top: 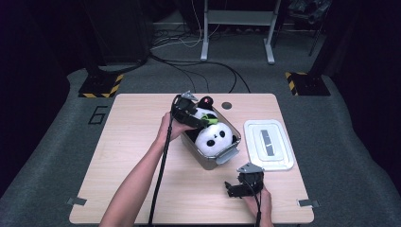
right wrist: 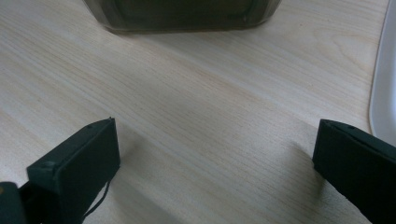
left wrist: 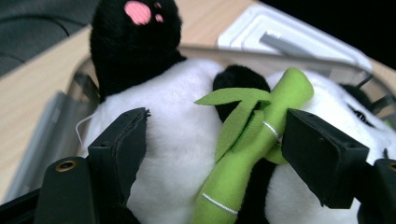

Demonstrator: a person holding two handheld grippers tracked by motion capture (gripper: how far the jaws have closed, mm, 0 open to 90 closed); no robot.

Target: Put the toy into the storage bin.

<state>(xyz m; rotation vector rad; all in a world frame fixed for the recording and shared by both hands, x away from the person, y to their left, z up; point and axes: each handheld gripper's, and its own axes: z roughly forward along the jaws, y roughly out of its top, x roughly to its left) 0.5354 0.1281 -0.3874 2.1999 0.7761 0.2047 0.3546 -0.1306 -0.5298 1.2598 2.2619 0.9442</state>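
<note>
High view: panda (top: 213, 137) lies in bin (top: 225, 158) at desk (top: 132, 142) centre; lid (top: 268, 144) flat on desk just right of bin. L claw (top: 204, 119) reaches into bin from far-left side, over panda. R claw (top: 229, 189) rests near desk front edge, apart from bin & lid.

Left gripper view: L claw (left wrist: 215, 149) wide open, jaws either side of white belly and green bamboo (left wrist: 252, 149); nothing gripped yet. Black paw w/ pink pad (left wrist: 135, 42) sticks up past bin rim.

Right gripper view: R claw (right wrist: 215, 158) wide open, empty, bare desk betw jaws.

Risks (judgement): closing on bamboo alone may tear or slip it. Plush fills bin tight, so a lift could drag bin along, R claw not bracing it.
</note>
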